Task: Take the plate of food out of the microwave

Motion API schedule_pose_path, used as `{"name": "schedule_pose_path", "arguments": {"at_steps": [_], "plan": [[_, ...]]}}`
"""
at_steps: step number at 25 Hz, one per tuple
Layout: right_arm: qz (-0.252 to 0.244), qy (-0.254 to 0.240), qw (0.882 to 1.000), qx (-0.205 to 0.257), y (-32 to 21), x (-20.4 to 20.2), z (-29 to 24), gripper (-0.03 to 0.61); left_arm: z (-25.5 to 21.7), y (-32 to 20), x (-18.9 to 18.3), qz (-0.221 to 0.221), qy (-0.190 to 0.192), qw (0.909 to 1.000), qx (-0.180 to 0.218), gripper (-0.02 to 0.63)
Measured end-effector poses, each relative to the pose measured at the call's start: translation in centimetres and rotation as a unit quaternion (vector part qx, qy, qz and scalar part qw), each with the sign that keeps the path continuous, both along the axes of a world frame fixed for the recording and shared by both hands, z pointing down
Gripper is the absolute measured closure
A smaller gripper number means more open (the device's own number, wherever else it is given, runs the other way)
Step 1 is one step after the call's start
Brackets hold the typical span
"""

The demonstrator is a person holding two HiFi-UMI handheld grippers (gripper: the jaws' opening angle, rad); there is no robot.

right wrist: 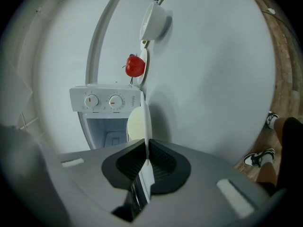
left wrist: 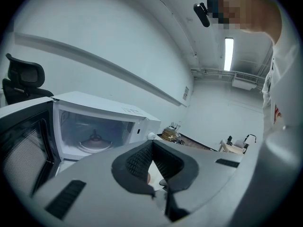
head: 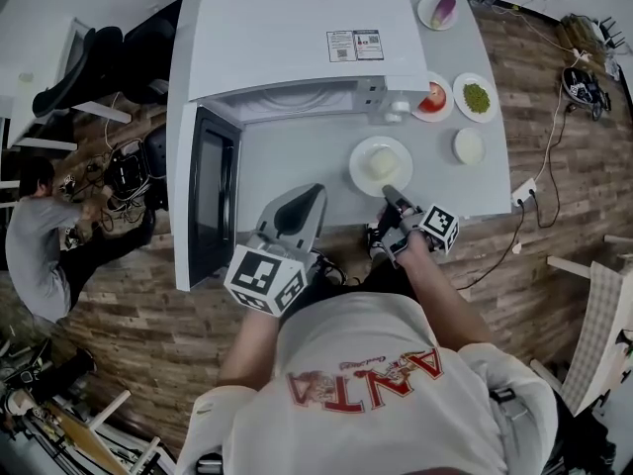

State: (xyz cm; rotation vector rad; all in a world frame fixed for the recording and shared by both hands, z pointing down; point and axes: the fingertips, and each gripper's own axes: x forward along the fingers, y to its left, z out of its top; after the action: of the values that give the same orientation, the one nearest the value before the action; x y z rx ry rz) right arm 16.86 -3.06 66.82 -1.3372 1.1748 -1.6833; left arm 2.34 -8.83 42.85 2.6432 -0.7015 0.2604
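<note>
The plate (head: 358, 166) with its pale food (head: 381, 163) is already out of the oven, on or just above the table (head: 297, 171) in front of the cavity. I cannot tell whether its base touches yet.

At far left the door (head: 208, 196) hangs wide open, and the microwave (head: 297, 38) shows only its bare turntable (left wrist: 94, 143). Your left gripper (head: 315, 194) hovers before the opening, jaws together on nothing. Next comes the plate, then your right gripper (head: 391, 193), clamped on its near rim.

You look to be at the set-down step. Settle the plate flat, then release the rim and draw straight back. Keep clear of the tomato dish (head: 433, 97) and the green dish (head: 476, 97) further right.
</note>
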Motion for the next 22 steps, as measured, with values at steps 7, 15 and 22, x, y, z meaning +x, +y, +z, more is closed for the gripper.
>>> {"name": "schedule_pose_path", "arguments": {"at_steps": [7, 15, 22], "plan": [[0.002, 0.004, 1.0, -0.017, 0.1, 0.7, 1.0, 0.561, 0.5, 0.2, -0.3, -0.008, -0.004, 0.9999, -0.007, 0.604], [-0.038, 0.02, 0.999, -0.026, -0.2, 0.3, 0.9, 0.503, 1.1, 0.5, -0.4, -0.009, -0.008, 0.9998, -0.015, 0.604], [-0.164, 0.126, 0.977, -0.041, -0.6, -1.1, 0.0, 0.351, 1.4, 0.6, -0.4, -0.011, -0.01, 0.9997, -0.019, 0.604]]}}
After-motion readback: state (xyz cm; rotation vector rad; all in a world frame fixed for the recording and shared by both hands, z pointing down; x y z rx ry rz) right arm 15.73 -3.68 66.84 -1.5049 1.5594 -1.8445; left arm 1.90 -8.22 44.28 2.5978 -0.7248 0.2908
